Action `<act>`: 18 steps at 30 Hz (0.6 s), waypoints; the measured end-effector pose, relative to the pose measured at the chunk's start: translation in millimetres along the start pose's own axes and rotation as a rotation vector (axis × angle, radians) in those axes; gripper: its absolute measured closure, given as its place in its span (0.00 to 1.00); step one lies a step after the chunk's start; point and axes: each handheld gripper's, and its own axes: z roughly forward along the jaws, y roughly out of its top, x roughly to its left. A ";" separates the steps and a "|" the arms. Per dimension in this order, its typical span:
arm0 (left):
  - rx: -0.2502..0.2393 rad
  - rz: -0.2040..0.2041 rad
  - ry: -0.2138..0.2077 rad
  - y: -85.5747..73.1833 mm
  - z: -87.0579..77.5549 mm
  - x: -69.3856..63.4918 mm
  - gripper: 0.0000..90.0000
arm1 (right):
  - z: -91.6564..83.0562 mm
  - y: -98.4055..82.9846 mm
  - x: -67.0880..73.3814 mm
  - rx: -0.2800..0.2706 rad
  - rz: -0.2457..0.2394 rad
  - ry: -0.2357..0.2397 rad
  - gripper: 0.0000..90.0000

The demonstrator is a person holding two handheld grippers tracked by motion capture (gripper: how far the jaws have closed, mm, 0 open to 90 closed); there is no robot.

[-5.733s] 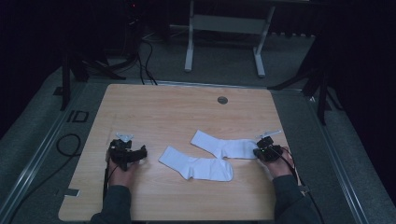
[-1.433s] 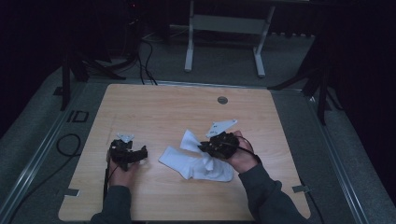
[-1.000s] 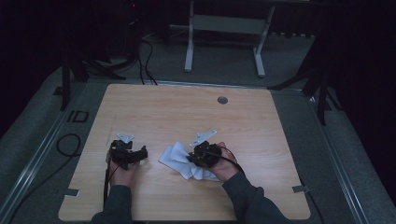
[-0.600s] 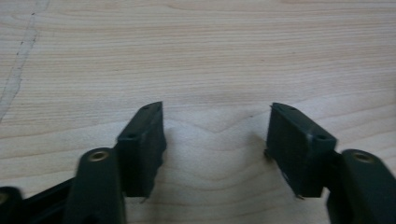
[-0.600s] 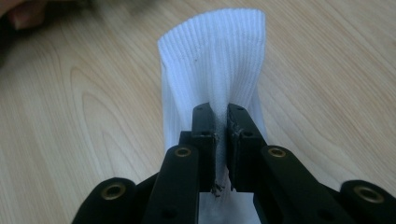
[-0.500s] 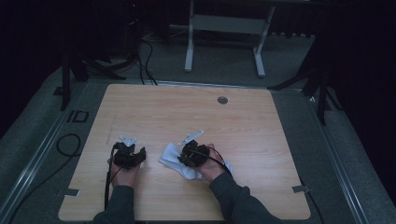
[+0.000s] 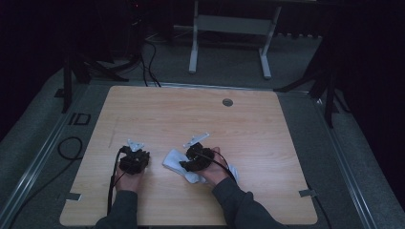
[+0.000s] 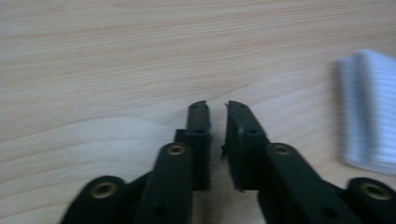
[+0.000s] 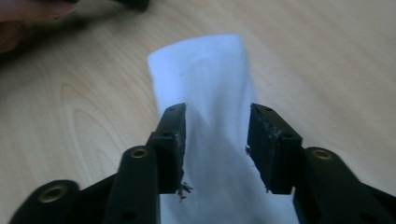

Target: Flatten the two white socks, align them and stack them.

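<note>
A: Right now the right claw point(image 9: 215, 140) has its jaws partway apart, straddling the white sock point(image 9: 205, 84); they have just been opening, and the pads no longer press on the cloth, which lies flat between them and runs on ahead of the tips.

B: And the other one?

A: The left claw point(image 8: 217, 121) has just been closing on nothing; only a narrow slit is left between its jaws, with bare worktop point(image 8: 116, 60) under them. The sock's ribbed edge point(image 8: 369, 112) lies off to its right, near but apart.

B: So which step is this?

A: I'd judge a fold has just been laid down and let go. From above, the bundle point(image 7: 174, 160) sits between the two claws, partly under the right hand point(image 7: 212, 167).

B: Next?

A: Probably lift the right claw clear without dragging the layer, then re-grip an edge.

B: Any writing?

A: None on the sock. Beyond the left claw, off the worktop, a floor mark point(image 7: 79, 119) reads like "ID".
</note>
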 end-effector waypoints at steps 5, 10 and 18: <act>-0.058 0.084 -0.074 6.1 -15.3 -19.8 0.99 | -15.9 -1.2 -6.1 -0.041 0.006 -0.033 0.60; -0.055 0.136 -0.145 8.3 -15.8 -35.8 1.00 | -28.3 -6.9 -16.0 -0.056 0.025 -0.044 0.61; -0.038 0.186 -0.169 10.0 -1.7 -51.2 0.98 | -46.8 -17.4 -24.9 -0.062 0.013 -0.087 0.62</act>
